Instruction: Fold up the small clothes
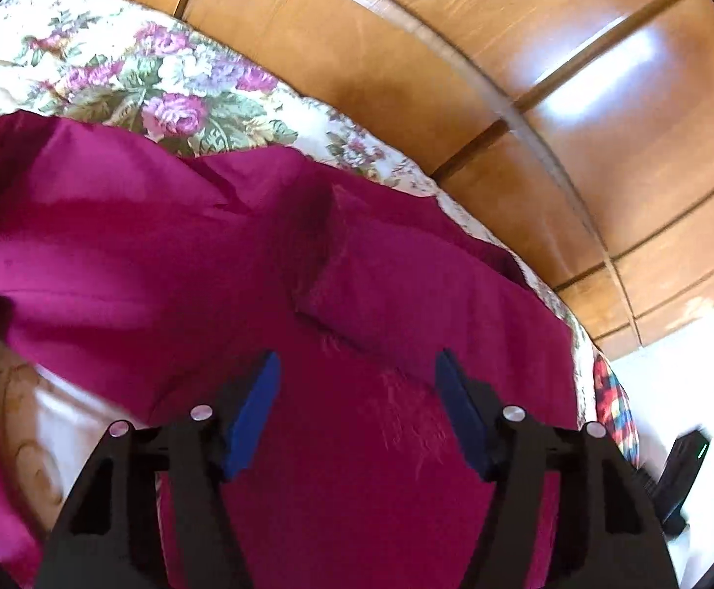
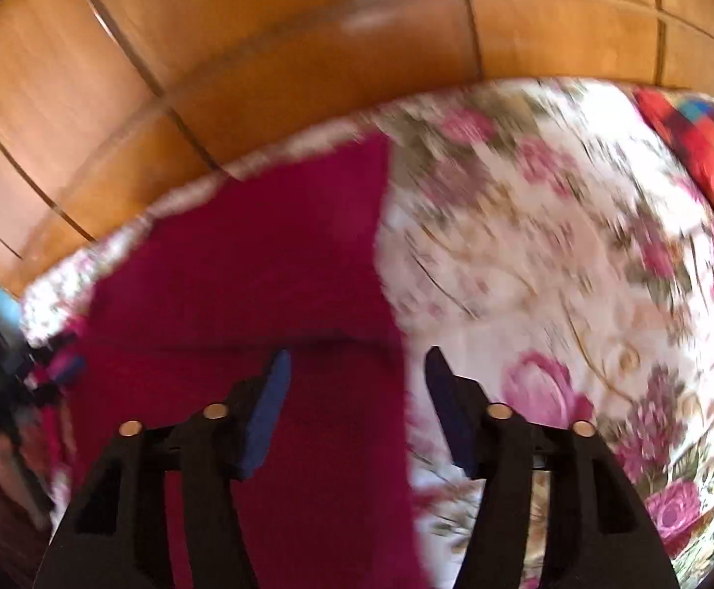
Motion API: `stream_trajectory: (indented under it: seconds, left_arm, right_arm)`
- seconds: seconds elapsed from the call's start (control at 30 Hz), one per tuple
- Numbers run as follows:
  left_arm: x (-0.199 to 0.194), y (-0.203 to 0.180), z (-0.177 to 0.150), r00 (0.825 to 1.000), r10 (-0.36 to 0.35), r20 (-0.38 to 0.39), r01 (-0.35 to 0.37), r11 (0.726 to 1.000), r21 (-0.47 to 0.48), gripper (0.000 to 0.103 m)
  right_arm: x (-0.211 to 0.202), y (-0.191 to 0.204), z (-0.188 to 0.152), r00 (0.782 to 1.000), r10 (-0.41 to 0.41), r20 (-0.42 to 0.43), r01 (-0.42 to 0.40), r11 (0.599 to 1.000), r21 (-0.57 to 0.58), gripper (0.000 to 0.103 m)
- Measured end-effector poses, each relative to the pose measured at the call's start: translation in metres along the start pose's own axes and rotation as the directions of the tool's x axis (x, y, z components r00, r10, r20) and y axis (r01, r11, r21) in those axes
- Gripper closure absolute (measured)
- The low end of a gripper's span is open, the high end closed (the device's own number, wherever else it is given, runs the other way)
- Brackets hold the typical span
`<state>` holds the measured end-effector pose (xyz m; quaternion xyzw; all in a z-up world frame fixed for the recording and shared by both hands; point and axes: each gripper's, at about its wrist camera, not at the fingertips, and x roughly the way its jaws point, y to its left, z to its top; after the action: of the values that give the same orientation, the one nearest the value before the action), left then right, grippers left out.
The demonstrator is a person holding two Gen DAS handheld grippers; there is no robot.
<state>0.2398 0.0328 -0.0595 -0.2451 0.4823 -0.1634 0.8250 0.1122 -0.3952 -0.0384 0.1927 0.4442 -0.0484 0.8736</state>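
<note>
Blue-padded black left tool (image 1: 354, 412) hangs wide apart, holding nothing, over the magenta cloth garment (image 1: 268, 265) spread just ahead on the floral quilted bedspread (image 1: 126, 78). The right tool (image 2: 354, 412), equally wide and unladen, straddles the garment's right edge. Closing too high risks pinching one layer or the bedspread, skewing the fold. Only the left view shows the raised crease; only the right shows a plaid cloth (image 2: 700, 147) beyond.

Bright daylight glares off the wooden panels (image 1: 597, 83); the right wrist view smears with motion blur, edges bend fisheye-style.
</note>
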Motion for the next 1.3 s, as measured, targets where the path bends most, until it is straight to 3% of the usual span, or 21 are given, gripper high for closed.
stream_trajectory:
  seconds: [0.13, 0.23, 0.27, 0.37, 0.53, 0.6, 0.7, 0.77, 0.87, 1.03, 1.2, 1.3]
  left_arm:
    - [0.020, -0.002, 0.009, 0.999, 0.053, 0.000, -0.053, 0.999, -0.009, 0.041]
    - [0.031, -0.004, 0.018, 0.997, 0.073, 0.010, -0.073, 0.997, -0.014, 0.054]
    - [0.033, -0.005, 0.020, 0.997, 0.078, 0.012, -0.077, 0.997, -0.016, 0.060]
    - [0.036, -0.011, 0.029, 0.996, 0.090, 0.019, -0.090, 0.996, 0.008, 0.096]
    - [0.007, -0.030, 0.013, 0.997, 0.011, 0.074, -0.017, 0.996, 0.089, 0.096]
    - [0.007, -0.031, 0.004, 0.996, 0.050, 0.075, -0.059, 0.991, 0.120, 0.096]
    - [0.026, -0.022, -0.008, 0.984, 0.173, 0.044, -0.178, 0.972, 0.152, 0.092]
    - [0.029, -0.013, -0.015, 0.985, 0.169, 0.033, -0.172, 0.974, 0.145, 0.089]
    - [0.015, 0.001, -0.013, 0.995, 0.091, 0.039, -0.094, 0.994, 0.063, 0.069]
    - [-0.024, 0.022, -0.019, 0.990, 0.099, 0.096, -0.101, 0.995, 0.018, 0.066]
    - [-0.070, 0.048, -0.041, 0.970, 0.181, 0.162, -0.183, 0.983, 0.000, 0.059]
    - [-0.108, 0.072, -0.062, 0.946, 0.249, 0.208, -0.249, 0.968, -0.028, 0.052]
  right_arm:
    - [0.027, 0.009, -0.004, 0.999, -0.048, -0.008, 0.047, 0.997, -0.057, 0.053]
    - [0.038, 0.025, 0.004, 0.996, -0.088, 0.028, 0.090, 0.991, -0.097, 0.054]
    - [0.041, 0.027, 0.008, 0.995, -0.094, 0.045, 0.098, 0.991, -0.096, 0.060]
    - [0.041, 0.020, 0.019, 0.990, -0.112, 0.089, 0.116, 0.992, -0.045, 0.081]
    - [0.047, -0.002, 0.016, 0.990, -0.122, 0.067, 0.120, 0.992, 0.032, 0.085]
    - [0.051, -0.007, 0.012, 0.992, -0.114, 0.062, 0.111, 0.993, 0.045, 0.085]
    - [0.051, -0.001, 0.012, 0.990, -0.131, 0.059, 0.130, 0.991, 0.021, 0.085]
    - [0.048, 0.000, 0.013, 0.991, -0.126, 0.044, 0.126, 0.992, 0.006, 0.076]
    - [0.036, 0.003, 0.010, 0.984, -0.171, 0.049, 0.173, 0.984, -0.044, 0.053]
    - [0.001, 0.022, 0.003, 0.969, -0.204, 0.137, 0.222, 0.965, -0.136, 0.053]
    - [-0.004, 0.069, 0.004, 0.980, -0.113, 0.167, 0.148, 0.965, -0.217, 0.045]
    - [0.008, 0.100, -0.011, 0.991, -0.059, 0.124, 0.091, 0.957, -0.277, 0.045]
